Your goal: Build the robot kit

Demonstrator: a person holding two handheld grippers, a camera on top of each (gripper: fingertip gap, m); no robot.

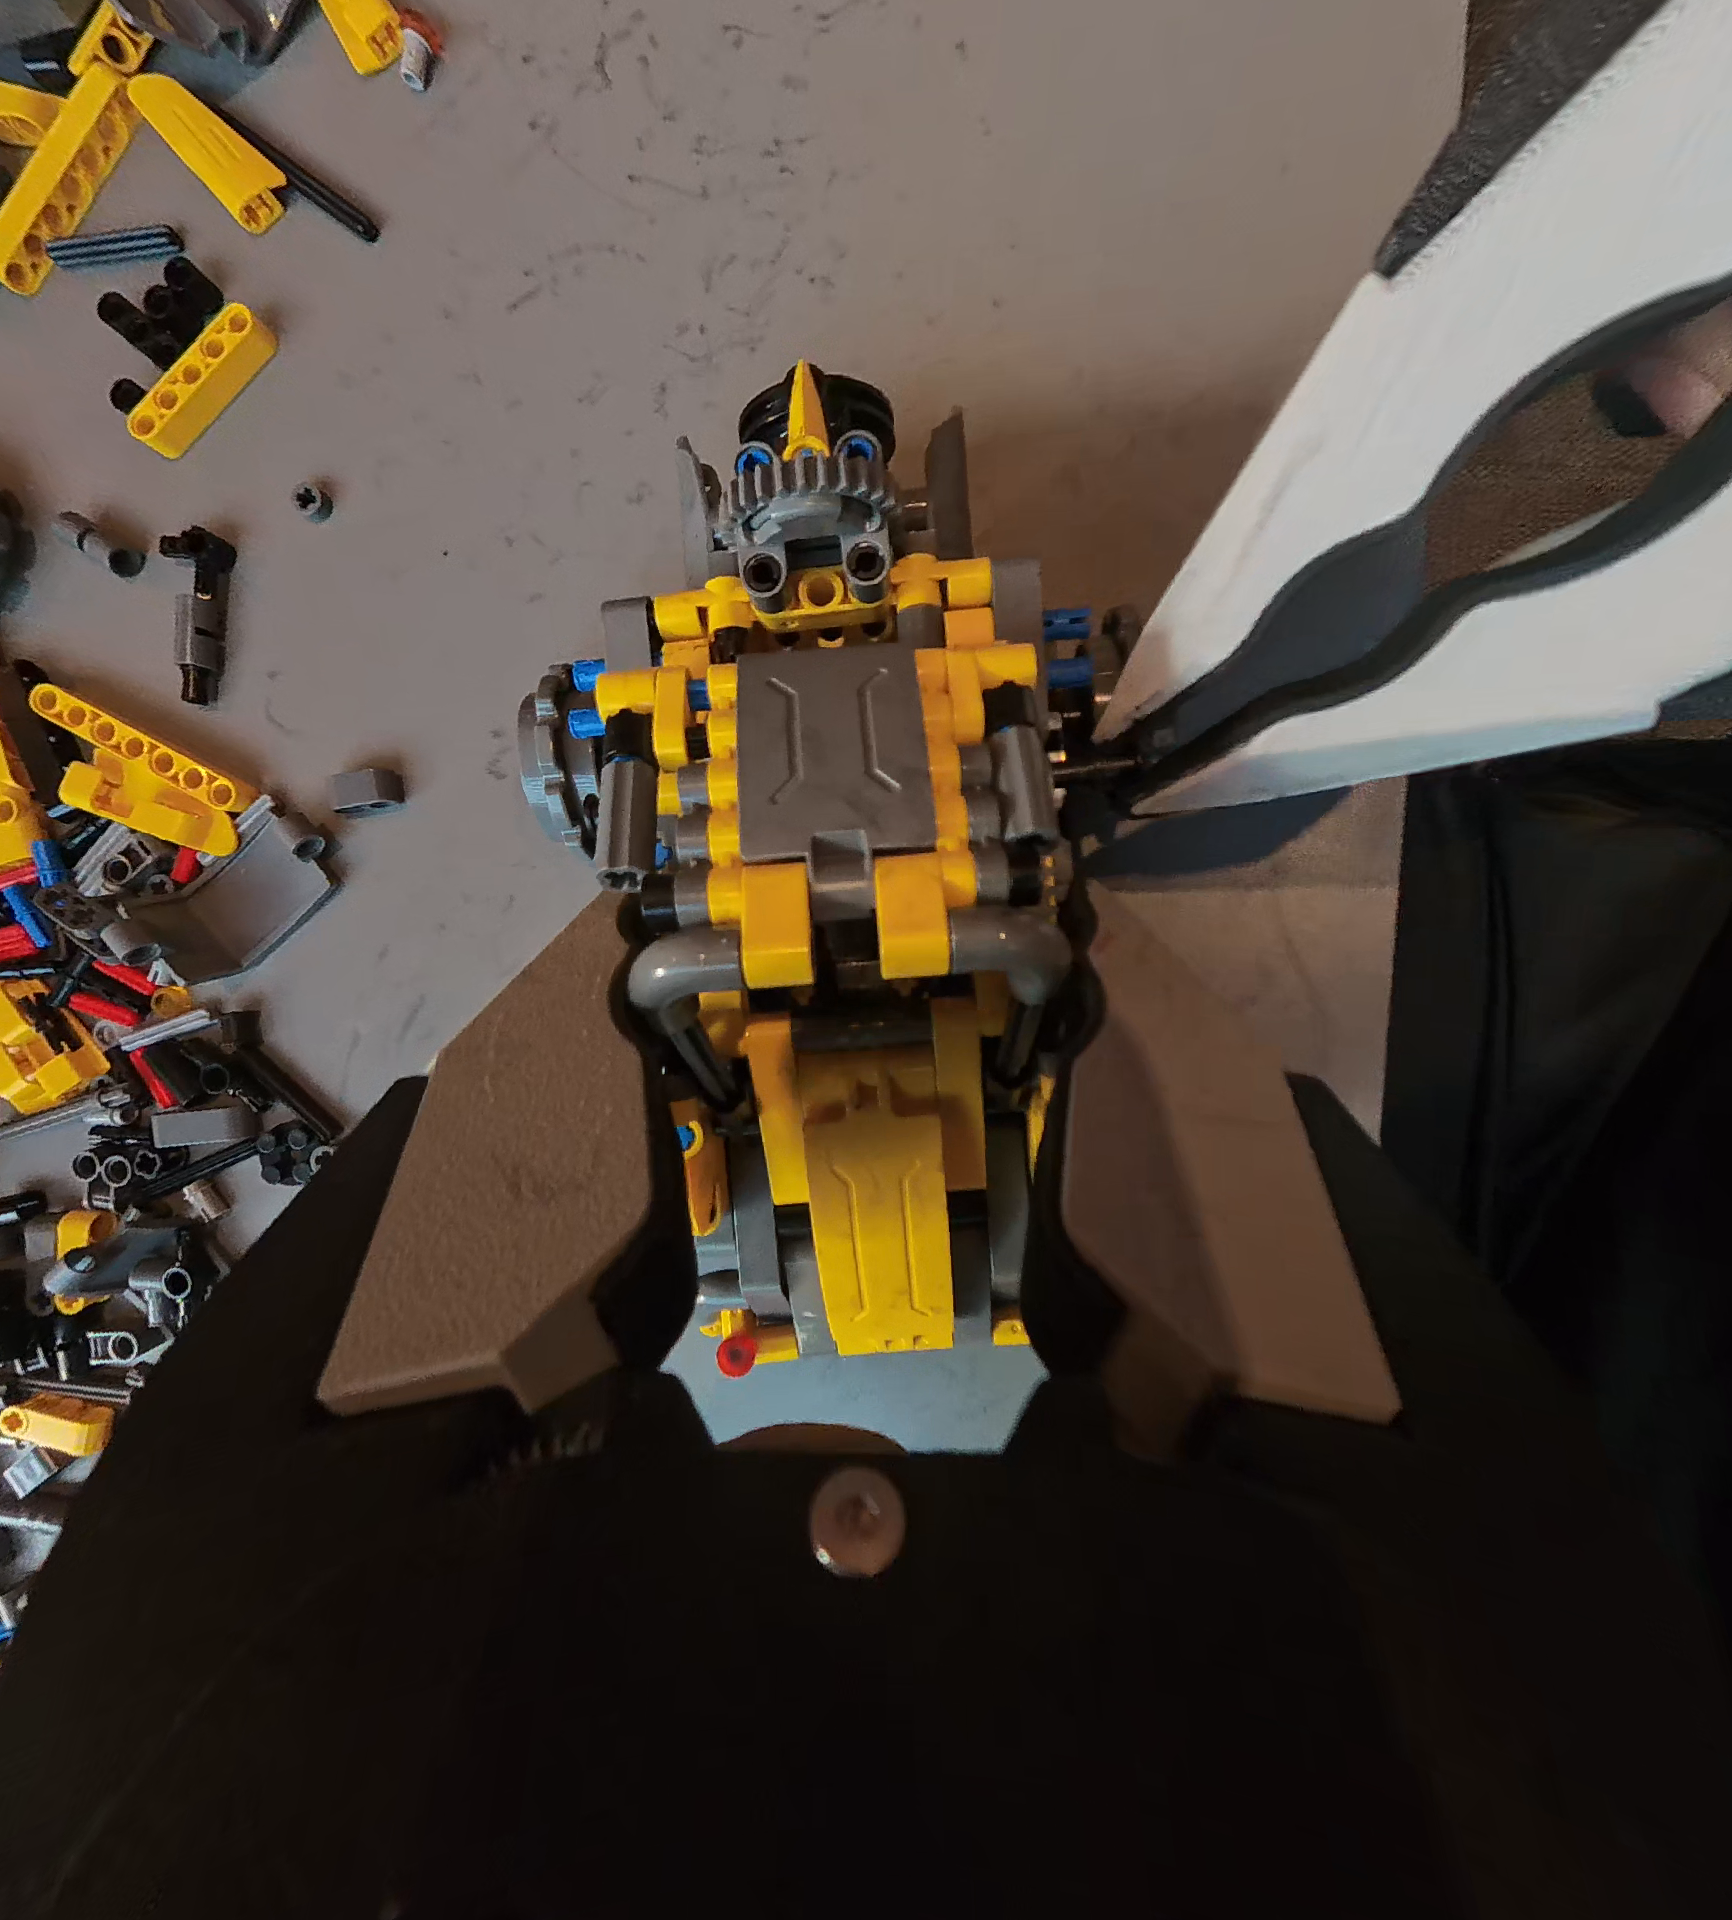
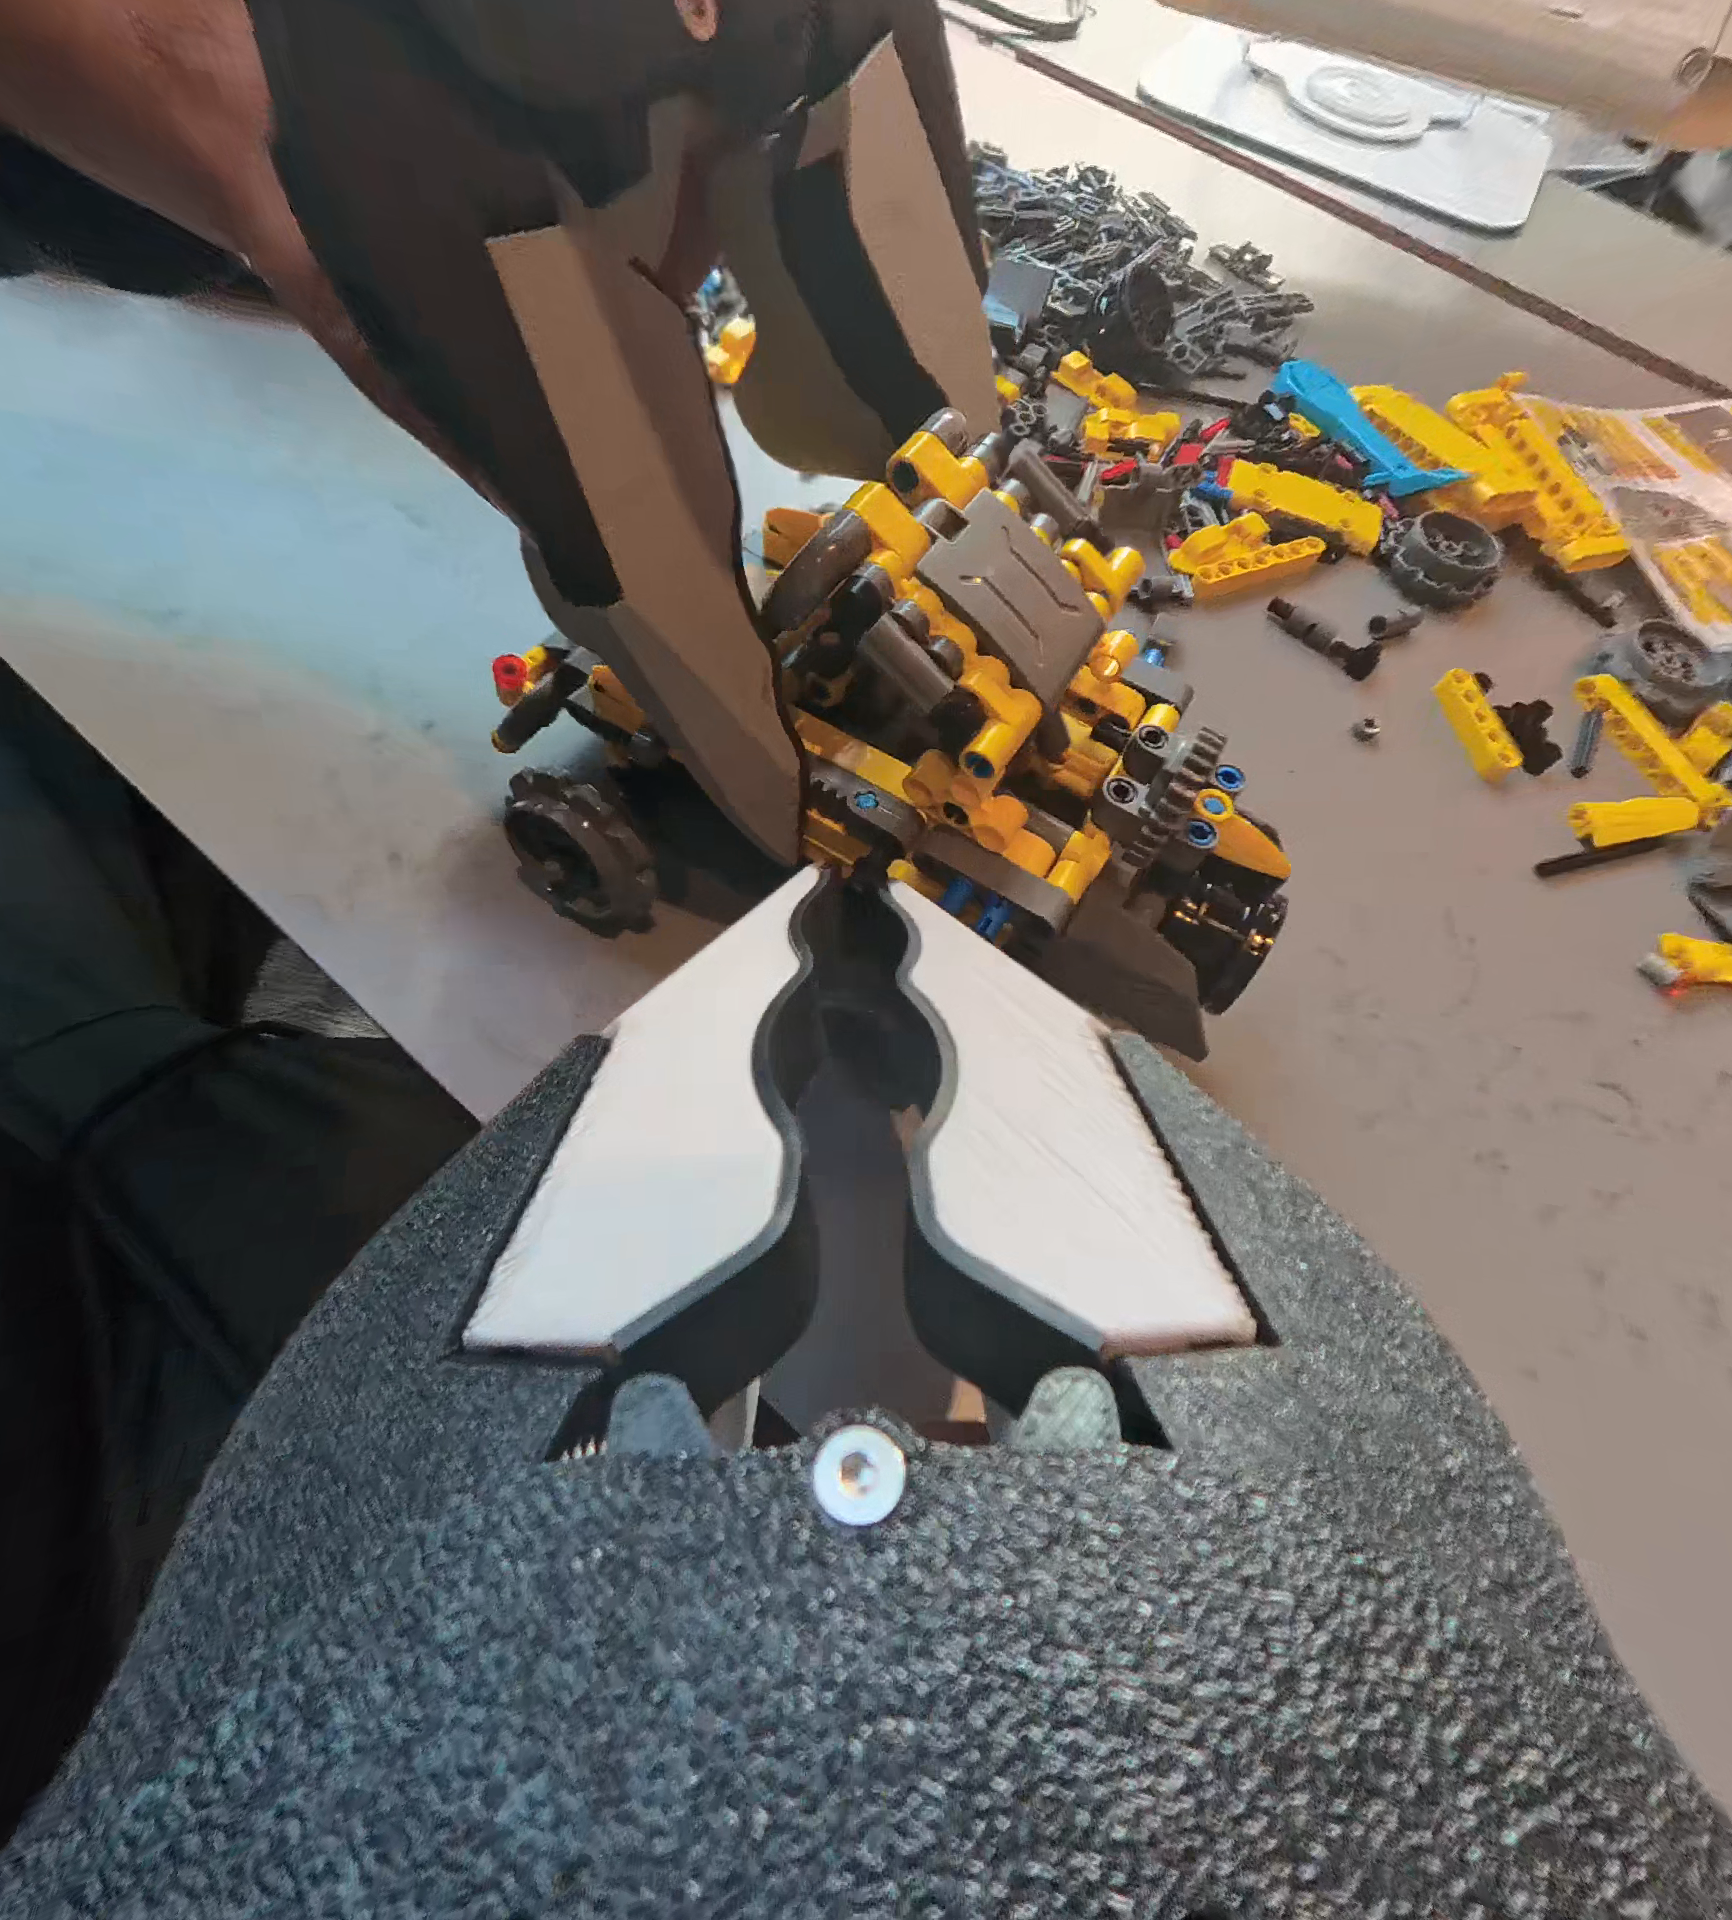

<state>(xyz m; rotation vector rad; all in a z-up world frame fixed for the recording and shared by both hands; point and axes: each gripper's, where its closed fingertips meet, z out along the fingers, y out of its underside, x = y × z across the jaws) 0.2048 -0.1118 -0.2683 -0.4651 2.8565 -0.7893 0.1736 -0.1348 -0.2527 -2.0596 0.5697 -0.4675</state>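
Left wrist view shows the left gripper [image 1: 857,1039] clamped around the rear of a yellow and grey toy vehicle [image 1: 820,790] standing on the grey table [image 1: 945,260]. Right gripper [image 2: 846,878] pinches a thin black pin [image 1: 1090,771] at the vehicle's side, jaws nearly closed. Loose bricks [image 1: 62,935] lie scattered nearby

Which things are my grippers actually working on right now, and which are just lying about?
In hand: vehicle model, clamped by left gripper; black axle at its side, pinched by right gripper.
Lying about: yellow beam, loose tyre, parts pile, instruction booklet.
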